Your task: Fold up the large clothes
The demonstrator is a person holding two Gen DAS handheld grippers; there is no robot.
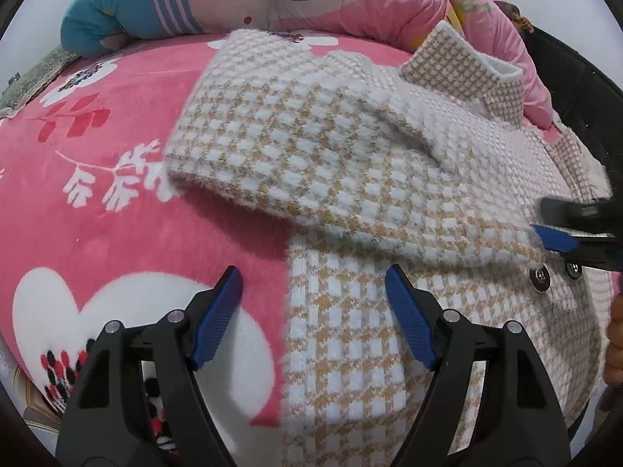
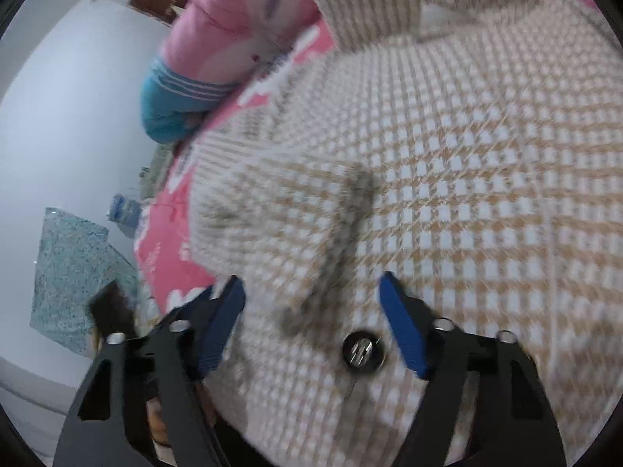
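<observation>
Houndstooth coat [image 1: 350, 179] on pink blanket [image 1: 117, 214]: sleeve lying folded across the body.
Left gripper [image 1: 313, 311] and right gripper [image 2: 311, 323] are hovering agape, empty; next, likely gripping the hem.

A pink floral blanket [image 1: 128, 210] covers the bed, bearing the houndstooth coat [image 1: 350, 179] and a bunched pink quilt [image 1: 350, 4].

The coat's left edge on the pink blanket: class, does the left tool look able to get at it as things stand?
Probably yes. The left tool stands open right over the coat's edge on the pink blanket, with nothing between them.
</observation>
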